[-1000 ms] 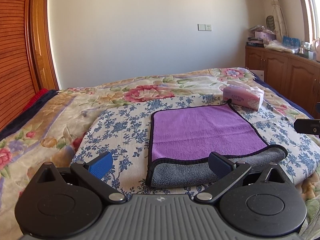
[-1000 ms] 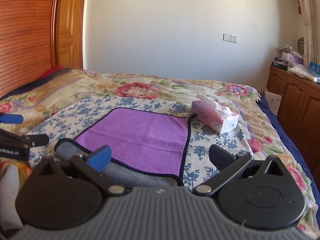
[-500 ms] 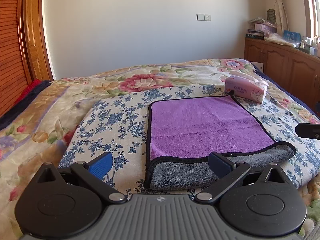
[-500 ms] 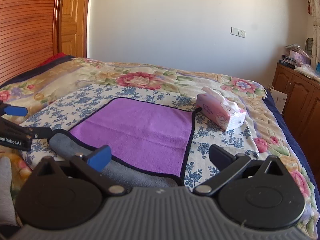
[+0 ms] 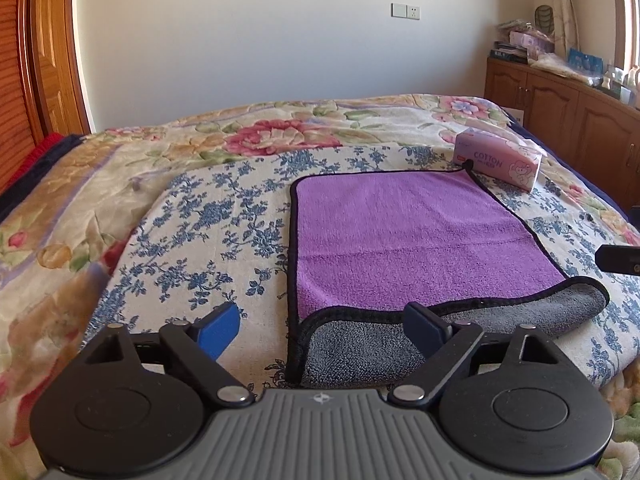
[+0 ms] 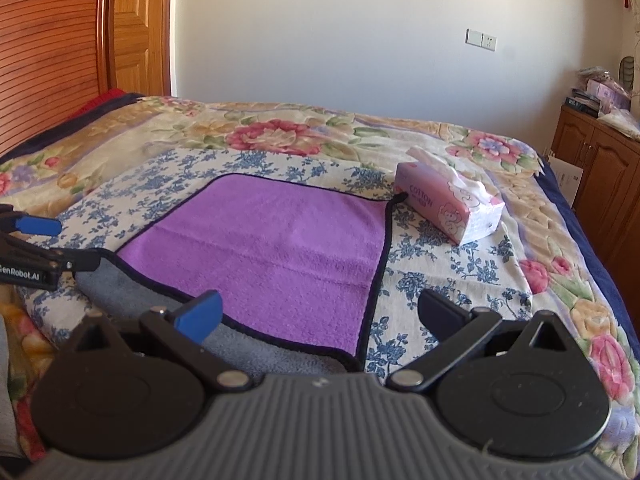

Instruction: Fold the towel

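A purple towel (image 5: 408, 240) with black trim lies flat on the bed; its near edge is turned over and shows the grey underside (image 5: 360, 350). It also shows in the right wrist view (image 6: 272, 256). My left gripper (image 5: 322, 330) is open and empty, just above the towel's near left corner. My right gripper (image 6: 320, 314) is open and empty, above the near right corner. The left gripper's fingers (image 6: 38, 226) show at the left edge of the right wrist view.
A pink tissue box (image 5: 498, 164) sits at the towel's far right corner, also seen in the right wrist view (image 6: 448, 208). A floral bedspread (image 5: 168, 184) covers the bed. Wooden cabinets (image 5: 560, 116) stand to the right, a wooden wardrobe (image 6: 52, 52) to the left.
Both grippers have moved forward and a little lower toward the towel's near edge. Both jaws stay open. The towel has not moved.
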`<control>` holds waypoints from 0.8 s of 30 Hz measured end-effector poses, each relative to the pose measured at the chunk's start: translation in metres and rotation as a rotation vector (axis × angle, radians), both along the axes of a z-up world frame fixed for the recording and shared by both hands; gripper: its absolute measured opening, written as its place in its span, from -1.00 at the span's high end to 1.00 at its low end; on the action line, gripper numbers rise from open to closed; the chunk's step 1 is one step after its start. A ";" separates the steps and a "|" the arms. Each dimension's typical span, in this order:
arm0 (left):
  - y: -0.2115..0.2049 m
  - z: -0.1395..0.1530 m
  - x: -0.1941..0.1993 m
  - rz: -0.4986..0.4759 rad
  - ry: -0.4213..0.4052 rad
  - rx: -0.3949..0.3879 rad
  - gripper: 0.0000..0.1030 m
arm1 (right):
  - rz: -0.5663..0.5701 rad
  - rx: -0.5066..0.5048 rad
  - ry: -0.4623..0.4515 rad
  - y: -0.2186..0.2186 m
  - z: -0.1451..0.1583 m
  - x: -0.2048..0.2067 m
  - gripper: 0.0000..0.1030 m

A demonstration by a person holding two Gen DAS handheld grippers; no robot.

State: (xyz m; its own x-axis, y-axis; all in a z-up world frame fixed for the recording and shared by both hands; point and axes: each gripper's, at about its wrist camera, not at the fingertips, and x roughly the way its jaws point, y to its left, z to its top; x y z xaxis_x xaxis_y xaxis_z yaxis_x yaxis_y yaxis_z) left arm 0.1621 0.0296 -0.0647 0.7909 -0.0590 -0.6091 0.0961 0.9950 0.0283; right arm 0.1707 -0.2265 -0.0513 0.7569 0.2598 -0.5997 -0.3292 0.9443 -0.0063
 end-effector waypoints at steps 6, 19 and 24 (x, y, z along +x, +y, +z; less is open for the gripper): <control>0.006 -0.007 0.010 0.002 0.033 -0.023 -0.64 | 0.010 -0.006 0.036 0.001 -0.007 0.009 -1.00; 0.013 -0.015 0.024 -0.001 0.075 -0.047 -0.16 | 0.016 0.009 0.136 -0.004 -0.021 0.023 -1.00; 0.012 -0.019 0.025 -0.005 0.102 -0.051 -0.09 | 0.012 0.015 0.177 -0.006 -0.026 0.025 -1.00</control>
State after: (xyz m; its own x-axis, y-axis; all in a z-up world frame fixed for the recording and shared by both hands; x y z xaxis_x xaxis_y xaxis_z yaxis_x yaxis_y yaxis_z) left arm 0.1867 0.0417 -0.0837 0.7247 -0.0959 -0.6824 0.1006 0.9944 -0.0329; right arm 0.1958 -0.2322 -0.0776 0.6369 0.2782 -0.7190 -0.3355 0.9397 0.0664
